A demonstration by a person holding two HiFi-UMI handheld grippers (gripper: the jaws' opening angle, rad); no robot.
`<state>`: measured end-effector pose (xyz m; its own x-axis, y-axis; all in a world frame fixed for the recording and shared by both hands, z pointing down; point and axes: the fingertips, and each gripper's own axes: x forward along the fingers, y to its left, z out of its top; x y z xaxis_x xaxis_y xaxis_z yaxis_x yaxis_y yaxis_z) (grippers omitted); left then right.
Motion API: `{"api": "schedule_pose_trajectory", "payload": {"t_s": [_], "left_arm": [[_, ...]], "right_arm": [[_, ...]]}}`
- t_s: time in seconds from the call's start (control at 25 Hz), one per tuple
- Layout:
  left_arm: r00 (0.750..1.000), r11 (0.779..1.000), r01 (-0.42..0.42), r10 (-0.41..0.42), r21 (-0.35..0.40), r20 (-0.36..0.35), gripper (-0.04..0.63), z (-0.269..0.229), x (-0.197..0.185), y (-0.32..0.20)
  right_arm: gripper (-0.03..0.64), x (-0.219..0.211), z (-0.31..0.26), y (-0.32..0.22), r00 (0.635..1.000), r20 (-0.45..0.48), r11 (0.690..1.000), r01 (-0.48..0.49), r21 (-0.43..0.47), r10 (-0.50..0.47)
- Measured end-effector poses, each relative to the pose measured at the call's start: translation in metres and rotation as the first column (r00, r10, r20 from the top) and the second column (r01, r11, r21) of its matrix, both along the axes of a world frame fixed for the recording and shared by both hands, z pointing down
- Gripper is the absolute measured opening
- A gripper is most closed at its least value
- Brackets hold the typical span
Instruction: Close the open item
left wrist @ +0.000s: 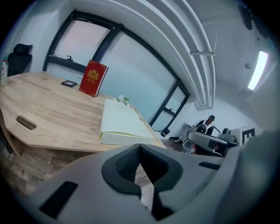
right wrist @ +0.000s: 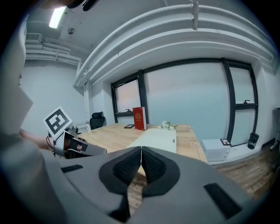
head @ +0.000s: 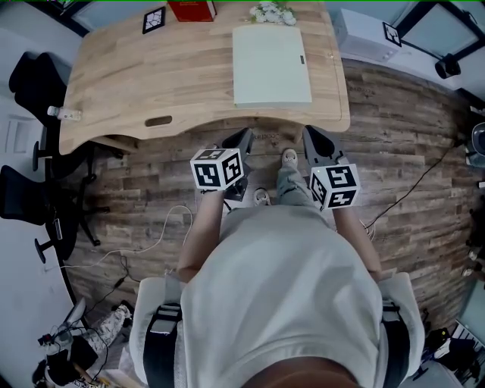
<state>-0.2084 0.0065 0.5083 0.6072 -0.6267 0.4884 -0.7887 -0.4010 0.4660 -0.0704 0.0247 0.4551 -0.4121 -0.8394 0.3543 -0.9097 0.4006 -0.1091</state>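
A large pale green book (head: 271, 64) lies flat on the wooden desk (head: 151, 76) with its cover down; the left gripper view shows its page edge (left wrist: 120, 127), and the same book (right wrist: 159, 140) is ahead in the right gripper view. My left gripper (head: 244, 136) and right gripper (head: 312, 133) hang side by side just short of the desk's front edge, above the floor and apart from the book. Both are shut with nothing between the jaws, as the left gripper (left wrist: 140, 153) and right gripper (right wrist: 141, 157) show close up.
A red book (head: 191, 9) stands at the desk's far edge beside small white flowers (head: 273, 11) and a marker card (head: 154, 20). Black chairs (head: 34, 76) stand at the left and a white box (head: 364, 34) at the right. Cables (head: 151, 235) run over the wooden floor.
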Motion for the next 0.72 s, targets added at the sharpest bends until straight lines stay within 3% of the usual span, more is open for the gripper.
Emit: {"api": "schedule_pose_trajectory", "payload": {"t_s": [0.72], "left_arm": [[1.000, 1.000, -0.013, 0.013, 0.007, -0.007, 0.020, -0.001, -0.011, 0.039]], "right_arm": [[0.019, -0.017, 0.008, 0.038, 0.999, 0.043, 1.000, -0.004, -0.018, 0.005]]}}
